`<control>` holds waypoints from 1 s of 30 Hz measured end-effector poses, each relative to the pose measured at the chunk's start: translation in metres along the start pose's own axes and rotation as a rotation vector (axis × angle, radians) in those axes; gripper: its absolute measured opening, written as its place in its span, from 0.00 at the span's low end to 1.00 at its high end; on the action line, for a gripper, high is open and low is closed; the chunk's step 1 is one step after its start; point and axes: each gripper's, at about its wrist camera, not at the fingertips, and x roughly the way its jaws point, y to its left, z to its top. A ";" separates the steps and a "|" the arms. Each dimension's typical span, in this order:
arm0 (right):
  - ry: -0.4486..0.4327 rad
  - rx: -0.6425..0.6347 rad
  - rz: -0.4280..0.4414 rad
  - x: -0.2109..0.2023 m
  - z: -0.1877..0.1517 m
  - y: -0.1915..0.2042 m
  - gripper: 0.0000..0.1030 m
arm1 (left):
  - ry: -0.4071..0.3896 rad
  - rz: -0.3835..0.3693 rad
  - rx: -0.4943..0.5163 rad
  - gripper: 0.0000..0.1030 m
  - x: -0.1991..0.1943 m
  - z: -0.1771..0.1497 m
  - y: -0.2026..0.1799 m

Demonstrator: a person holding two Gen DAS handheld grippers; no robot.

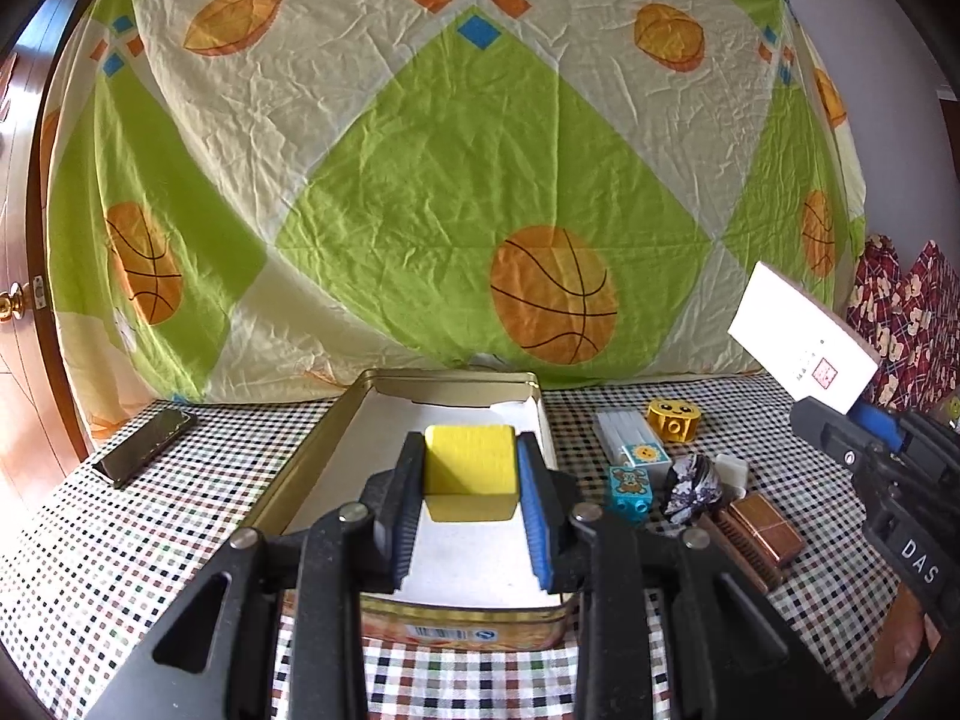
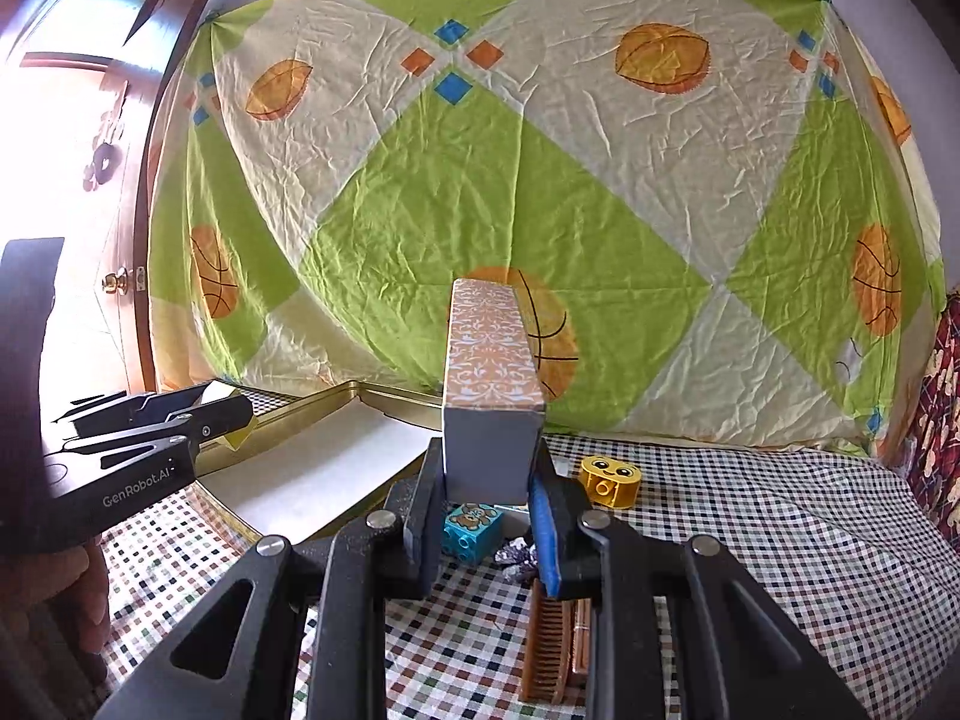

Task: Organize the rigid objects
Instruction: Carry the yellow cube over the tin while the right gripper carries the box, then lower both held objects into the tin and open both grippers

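Item 1, nearest: left gripper [image 1: 471,483], jaws clamped on a yellow block [image 1: 470,459], a plain matte cuboid held above the near half of the open tin.

Item 2: right gripper [image 2: 489,492], jaws closed tight on a slim box [image 2: 492,372], grey-white on its near end, orange-and-cream scrollwork along its top, carried in the air right of the tin and above the loose pieces.

Item 3: gold tin [image 1: 543,420], rectangular, white-lined floor bare but for the block hanging over it; raised rim on all 4 sides; near wall printed orange. Open room inside lies mainly toward the far end.

Item 4: checked tablecloth [image 1: 198,498]. Left of the tin a wide free strip, broken only by a dark flat case [image 1: 147,447] near the far-left edge.

Item 5: cluster right of the tin, packed close: blue bear brick [image 1: 629,486], crumpled dark foil lump [image 1: 690,486], brown comb [image 2: 549,642], copper-brown case [image 1: 768,525], white pack with a sun sticker [image 1: 633,438], yellow smiling brick [image 1: 675,419] farthest. Right of these, cloth lies free.

Item 6, farthest: basketball-print sheet [image 1: 456,180] hanging behind the table's far edge.
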 end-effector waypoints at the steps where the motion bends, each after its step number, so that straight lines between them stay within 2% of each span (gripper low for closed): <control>1: 0.000 -0.007 0.009 0.003 0.003 0.003 0.26 | 0.000 0.005 0.005 0.28 0.001 0.002 0.002; 15: 0.004 -0.037 0.096 0.034 0.029 0.035 0.26 | 0.040 0.037 0.011 0.28 0.026 0.016 0.031; 30: 0.044 -0.027 0.129 0.071 0.041 0.054 0.26 | 0.103 0.062 -0.003 0.28 0.061 0.028 0.055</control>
